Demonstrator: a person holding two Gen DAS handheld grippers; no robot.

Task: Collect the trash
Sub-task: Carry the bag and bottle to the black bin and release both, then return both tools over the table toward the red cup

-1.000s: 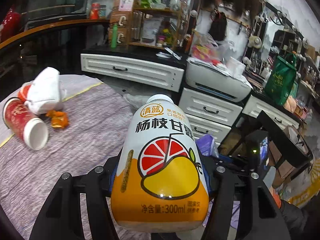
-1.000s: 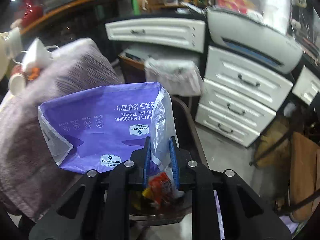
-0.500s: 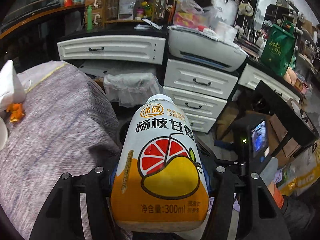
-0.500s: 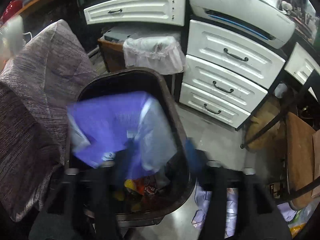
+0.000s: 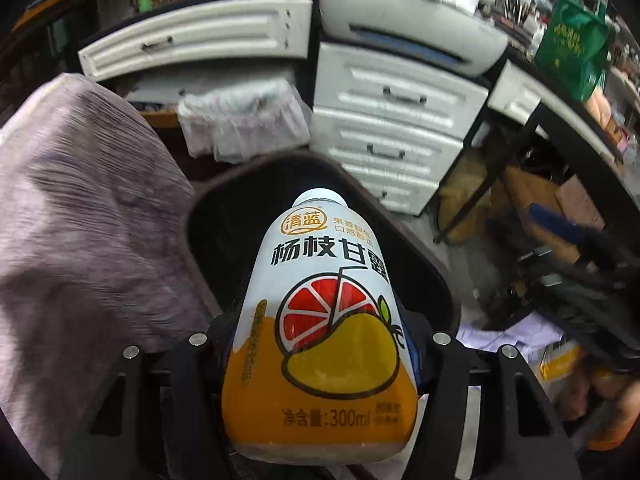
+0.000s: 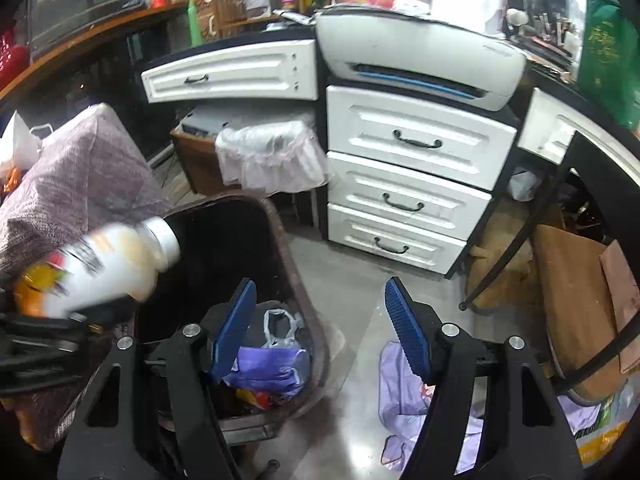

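We look into a cluttered room where a white chest of drawers with dark handles (image 5: pixel 394 128) stands against the far wall, and a dark brown plastic trash bin (image 5: pixel 420 256) sits on the floor in front of it, beside a table draped in a mauve woven cloth (image 5: pixel 80 216). In the left wrist view, our left gripper (image 5: pixel 320 344) is clamped on both sides of a white and orange plastic juice bottle printed with a grapefruit and a mango (image 5: pixel 324 320); the bottle's white cap points over the bin's open mouth, above its near rim. In the right wrist view, the same chest (image 6: pixel 416 168) rises behind the bin (image 6: pixel 296 280), and a clear bag-lined basket (image 6: pixel 272 156) stands behind the bin, left of the chest. Our right gripper (image 6: pixel 320 320) stands wide apart with nothing between its blue ribbed pads (image 6: pixel 236 328), hovering over the bin's right rim. Inside the bin lies a crumpled purple plastic tissue wrapper (image 6: pixel 272 368) on other scraps. The juice bottle (image 6: pixel 108 268), blurred, hangs tilted at the bin's left edge.
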